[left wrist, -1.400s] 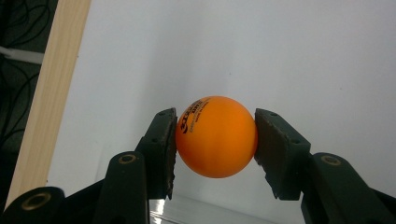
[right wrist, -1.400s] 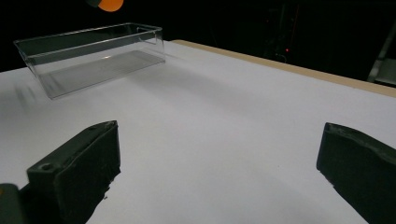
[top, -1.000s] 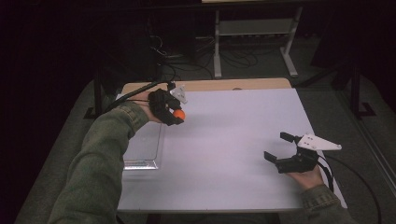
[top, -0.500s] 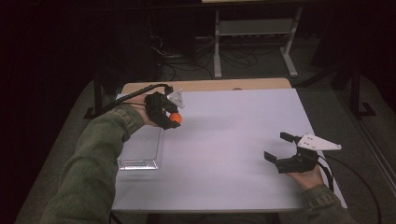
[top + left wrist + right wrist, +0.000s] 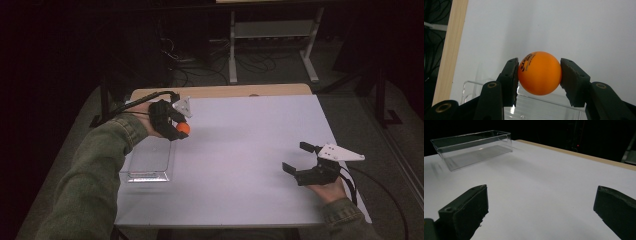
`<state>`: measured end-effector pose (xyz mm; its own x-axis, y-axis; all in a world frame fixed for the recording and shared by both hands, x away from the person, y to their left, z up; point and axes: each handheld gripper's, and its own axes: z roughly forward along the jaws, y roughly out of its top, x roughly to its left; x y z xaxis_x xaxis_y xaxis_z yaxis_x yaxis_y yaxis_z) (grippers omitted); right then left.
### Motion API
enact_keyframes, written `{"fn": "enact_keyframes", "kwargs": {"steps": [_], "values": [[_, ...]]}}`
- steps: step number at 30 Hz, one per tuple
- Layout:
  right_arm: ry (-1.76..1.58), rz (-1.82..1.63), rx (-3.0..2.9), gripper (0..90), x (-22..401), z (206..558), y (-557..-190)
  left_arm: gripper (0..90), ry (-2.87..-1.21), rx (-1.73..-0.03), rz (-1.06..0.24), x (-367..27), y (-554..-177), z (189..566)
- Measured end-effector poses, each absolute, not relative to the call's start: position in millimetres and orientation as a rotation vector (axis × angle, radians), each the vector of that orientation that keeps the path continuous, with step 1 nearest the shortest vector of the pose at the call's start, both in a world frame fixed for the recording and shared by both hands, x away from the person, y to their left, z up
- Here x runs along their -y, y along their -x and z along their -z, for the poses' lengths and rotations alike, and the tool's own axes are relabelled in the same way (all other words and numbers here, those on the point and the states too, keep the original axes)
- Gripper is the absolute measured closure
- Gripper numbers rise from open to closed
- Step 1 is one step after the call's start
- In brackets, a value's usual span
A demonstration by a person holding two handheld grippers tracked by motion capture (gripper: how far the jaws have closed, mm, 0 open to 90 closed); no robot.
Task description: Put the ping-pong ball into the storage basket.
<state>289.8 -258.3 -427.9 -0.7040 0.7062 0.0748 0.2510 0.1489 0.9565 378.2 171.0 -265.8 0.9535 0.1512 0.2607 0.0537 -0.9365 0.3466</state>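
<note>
My left gripper (image 5: 181,126) is shut on an orange ball (image 5: 183,128), held above the table near the far end of a clear plastic box (image 5: 148,162). Seen from the left gripper view, the orange ball (image 5: 539,73) sits pinched between both black pads, with the clear box's rim (image 5: 529,100) just below it. My right gripper (image 5: 299,157) rests at the table's right side, its jaws wide apart and nothing between them. Looking along the right gripper (image 5: 540,207), the same clear box (image 5: 474,148) stands far off on the white surface.
The white tabletop (image 5: 250,135) has a wooden strip (image 5: 225,91) along its far edge. A metal stand (image 5: 272,35) and cables stand on the dark floor beyond. A black cable (image 5: 385,195) trails from the right gripper off the table's right edge.
My left hand has shifted a little toward the near left with the ball, now closer over the box's far end. The right gripper has stayed in place.
</note>
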Motion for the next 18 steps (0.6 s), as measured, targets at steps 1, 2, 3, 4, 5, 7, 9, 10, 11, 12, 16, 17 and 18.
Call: {"fn": "enact_keyframes", "kwargs": {"steps": [1, 2, 3, 4, 5, 7, 9, 10, 11, 12, 16, 17, 18], "values": [[-0.916, -1.576, -2.041, 0.0, 258, 428, -290, 50.3, -2.770, -0.152, -0.406, -172, -378, 265], [-0.915, -1.575, -2.040, 0.0, 258, 428, -290, 50.3, -2.769, -0.152, -0.407, -173, -377, 266], [-0.915, -1.575, -2.040, 0.0, 258, 428, -290, 50.3, -2.769, -0.156, -0.407, -174, -377, 265], [-0.914, -1.575, -2.041, 0.0, 258, 428, -290, 50.3, -2.770, -0.160, -0.406, -175, -376, 265], [-0.915, -1.574, -2.041, 0.0, 258, 428, -290, 50.3, -2.770, -0.160, -0.408, -176, -376, 265], [-0.916, -1.573, -2.042, 0.0, 258, 428, -290, 50.3, -2.775, -0.163, -0.406, -178, -375, 265], [-0.917, -1.572, -2.042, 0.0, 258, 428, -290, 50.3, -2.780, -0.168, -0.407, -180, -374, 264], [-0.918, -1.572, -2.043, 0.0, 258, 428, -290, 50.3, -2.781, -0.169, -0.404, -181, -374, 264], [-0.918, -1.570, -2.044, 0.0, 258, 428, -290, 50.3, -2.780, -0.172, -0.403, -182, -373, 264], [-0.918, -1.569, -2.044, 0.0, 258, 428, -290, 50.3, -2.783, -0.168, -0.405, -183, -373, 263], [-0.918, -1.568, -2.044, 0.0, 258, 428, -290, 50.3, -2.792, -0.176, -0.406, -186, -372, 263], [-0.918, -1.569, -2.044, 0.0, 258, 428, -290, 50.3, -2.793, -0.186, -0.405, -187, -372, 263], [-0.917, -1.569, -2.044, 0.0, 258, 428, -290, 50.3, -2.799, -0.184, -0.405, -188, -372, 263]]}}
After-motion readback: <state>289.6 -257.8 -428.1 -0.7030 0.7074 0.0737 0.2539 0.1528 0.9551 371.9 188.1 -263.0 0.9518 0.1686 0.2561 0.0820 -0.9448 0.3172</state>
